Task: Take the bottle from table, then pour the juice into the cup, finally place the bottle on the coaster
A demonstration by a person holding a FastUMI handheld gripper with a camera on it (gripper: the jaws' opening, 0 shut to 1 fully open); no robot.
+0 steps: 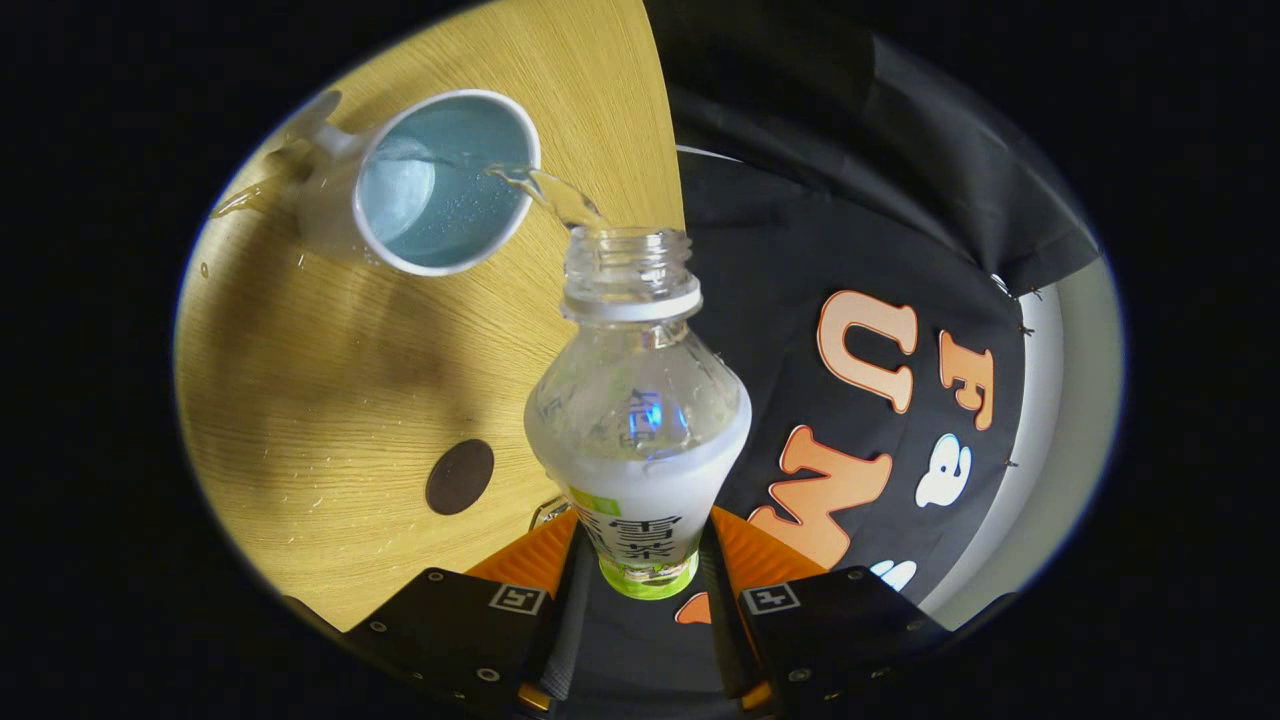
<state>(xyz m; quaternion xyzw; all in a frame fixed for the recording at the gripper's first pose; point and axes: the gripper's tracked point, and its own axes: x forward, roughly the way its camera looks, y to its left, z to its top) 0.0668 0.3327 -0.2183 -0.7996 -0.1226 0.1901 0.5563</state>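
The round wooden surface [330, 400] carries the cup, the coaster and spilled drops. The clear plastic bottle [637, 400], cap off, sits clamped between the jaws [640, 560], both fingers pressing its labelled lower body; it is tipped with its open neck toward the cup. The white mug [430, 185], pale blue inside, stands just beyond the neck, and a thin stream of clear liquid [545, 190] arcs from the mouth over its rim. The dark round coaster [460, 476] lies bare beside the bottle's body, near the fingers. A small puddle [240, 200] sits by the mug's handle.

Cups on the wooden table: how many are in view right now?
1. The white cup stands on the wooden table, beyond the open mouth of the bottle clamped in the gripper, receiving the poured stream.
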